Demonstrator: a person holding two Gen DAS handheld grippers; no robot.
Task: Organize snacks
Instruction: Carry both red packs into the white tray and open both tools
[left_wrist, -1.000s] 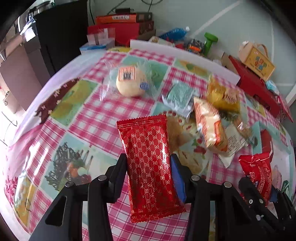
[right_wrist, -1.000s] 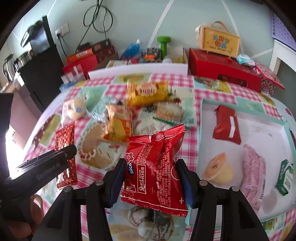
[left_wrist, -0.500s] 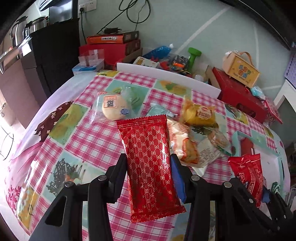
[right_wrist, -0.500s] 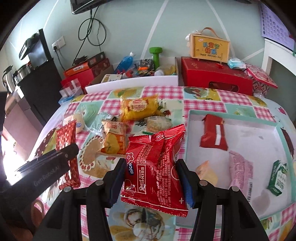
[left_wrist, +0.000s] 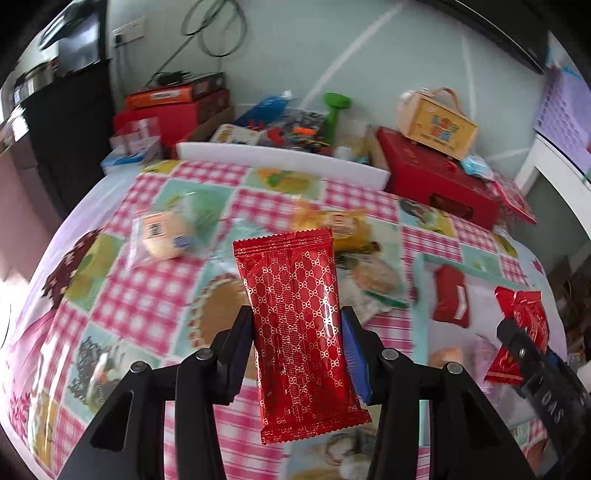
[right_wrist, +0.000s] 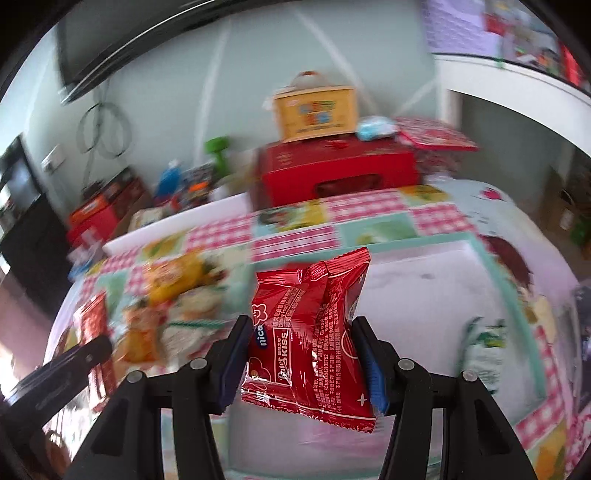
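My left gripper (left_wrist: 295, 325) is shut on a long red patterned snack packet (left_wrist: 299, 332), held up above the checked tablecloth. My right gripper (right_wrist: 303, 332) is shut on a red "nice kiss" snack bag (right_wrist: 314, 332), hovering over the white tray (right_wrist: 424, 273) with a teal rim. In the left wrist view the right gripper (left_wrist: 532, 347) and its red bag (left_wrist: 524, 325) show at the far right above the tray (left_wrist: 480, 291). Loose snacks lie on the cloth: a bun in clear wrap (left_wrist: 162, 236), a yellow packet (left_wrist: 332, 221), and an orange one (right_wrist: 140, 332).
The tray holds a dark red packet (left_wrist: 450, 299) and a green-white packet (right_wrist: 484, 343). Behind the table stand a red box (right_wrist: 340, 173), a yellow carry box (right_wrist: 317, 110), a green dumbbell (left_wrist: 332, 114) and a white foam strip (left_wrist: 280, 162).
Both grippers have risen and swung right with their packets. The right gripper now hangs over the tray; the views are blurred by motion.
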